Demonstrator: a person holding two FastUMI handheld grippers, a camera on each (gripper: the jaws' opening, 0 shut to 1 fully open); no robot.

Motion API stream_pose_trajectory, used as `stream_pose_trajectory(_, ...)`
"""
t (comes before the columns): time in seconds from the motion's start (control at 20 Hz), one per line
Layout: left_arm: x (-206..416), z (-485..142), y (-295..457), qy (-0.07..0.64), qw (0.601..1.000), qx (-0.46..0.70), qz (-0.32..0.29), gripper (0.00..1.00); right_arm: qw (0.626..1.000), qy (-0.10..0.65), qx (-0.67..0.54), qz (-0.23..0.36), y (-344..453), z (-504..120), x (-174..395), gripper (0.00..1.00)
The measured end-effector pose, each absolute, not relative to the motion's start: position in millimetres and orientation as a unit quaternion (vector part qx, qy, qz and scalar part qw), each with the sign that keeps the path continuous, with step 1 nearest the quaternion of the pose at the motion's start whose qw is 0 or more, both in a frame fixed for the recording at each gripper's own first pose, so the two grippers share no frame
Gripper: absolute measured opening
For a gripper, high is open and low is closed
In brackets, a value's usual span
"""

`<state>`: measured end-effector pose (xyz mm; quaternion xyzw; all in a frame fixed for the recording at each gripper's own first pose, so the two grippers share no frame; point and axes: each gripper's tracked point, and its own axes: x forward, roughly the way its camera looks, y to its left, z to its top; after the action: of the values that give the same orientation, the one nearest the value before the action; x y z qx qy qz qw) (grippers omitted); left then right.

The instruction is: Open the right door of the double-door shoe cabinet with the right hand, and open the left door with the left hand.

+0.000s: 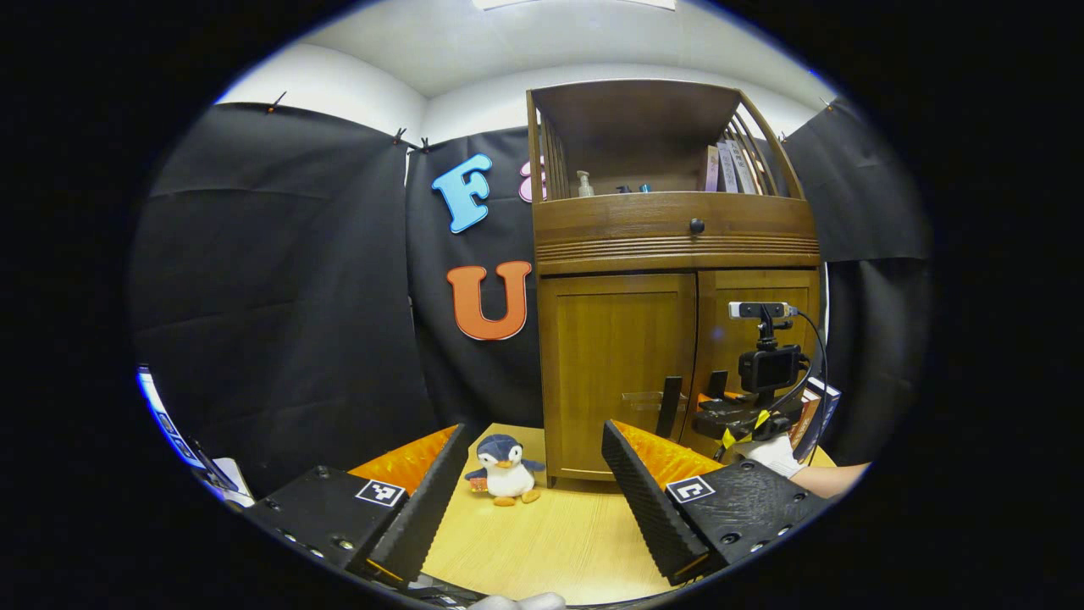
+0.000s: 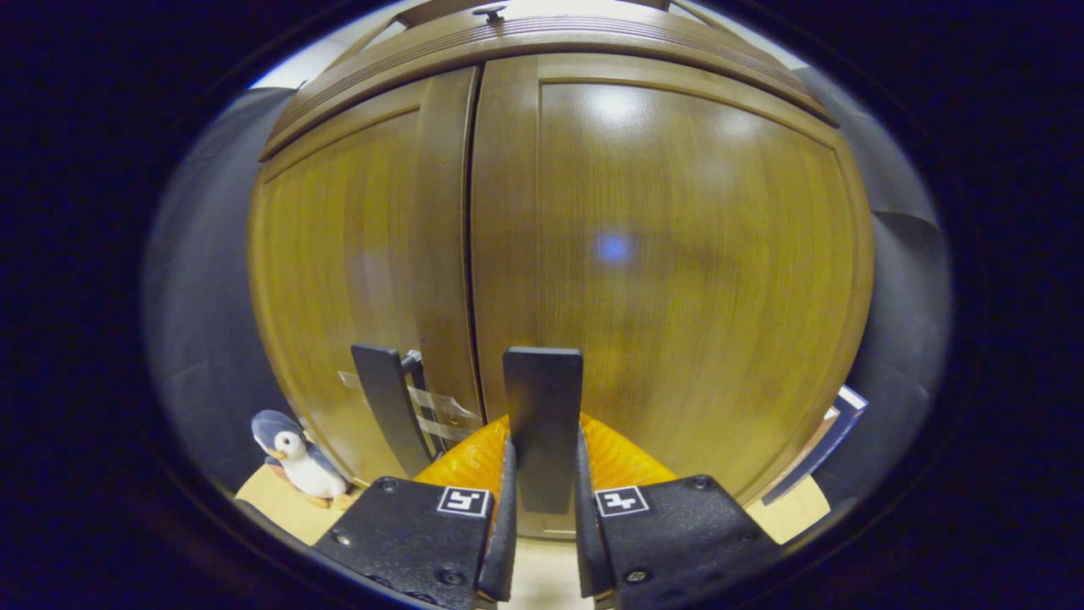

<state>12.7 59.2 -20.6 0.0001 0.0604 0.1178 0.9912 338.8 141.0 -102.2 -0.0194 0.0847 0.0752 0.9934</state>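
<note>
- Right gripper (image 2: 542,508): in the right gripper view, level and close against the shoe cabinet (image 1: 677,280); both fingers (image 2: 501,517) press on the flat sides of the dark upright handle of the right door (image 2: 543,424), clamped on it.
- Right gripper, seen from the left gripper view (image 1: 730,417): low at the cabinet front, with a small camera on a stalk above it; a gloved hand (image 1: 775,453) holds it from behind, forearm coming in from the right.
- Left gripper (image 1: 533,500): fingers wide apart, holding nothing, hovering over the light wooden table (image 1: 559,542), well apart from the cabinet and pointing toward it.
- Right door (image 2: 677,271): closed, flush with its neighbour.
- Left door (image 1: 618,373): closed; its own dark handle (image 1: 670,407) stands just beside the centre seam, untouched, between and beyond the left gripper's fingers.
- Upper cabinet: drawer with a round dark knob (image 1: 696,226); open shelf above with a pump bottle (image 1: 584,184) and upright books (image 1: 728,168).
- Plush penguin (image 1: 505,468): upright on the table, just beside the cabinet's left foot.
- Book (image 1: 820,415): leaning against the cabinet's right side.
</note>
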Motion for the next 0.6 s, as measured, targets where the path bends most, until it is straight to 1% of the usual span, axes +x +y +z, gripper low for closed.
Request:
stream_pose_trajectory(0.4, 2.2, -27.9, 55.6, 0.062, 0.993, -0.002, 0.098, 0.96, 0.991, 0.091, -0.022, 0.091, 130.9, -106.5, 304.7, 0.29)
stream_pose_trajectory(0.55, -2.9, -26.6, 52.7, 0.06, 0.994, -0.003, 0.086, 0.96, 0.991, 0.095, -0.02, 0.095, 125.9, -108.0, 289.8, 0.31)
stream_pose_trajectory(0.6, -5.4, -27.6, 51.2, 0.059, 0.995, -0.003, 0.083, 0.96, 0.991, 0.095, -0.021, 0.096, 122.1, -109.9, 280.3, 0.29)
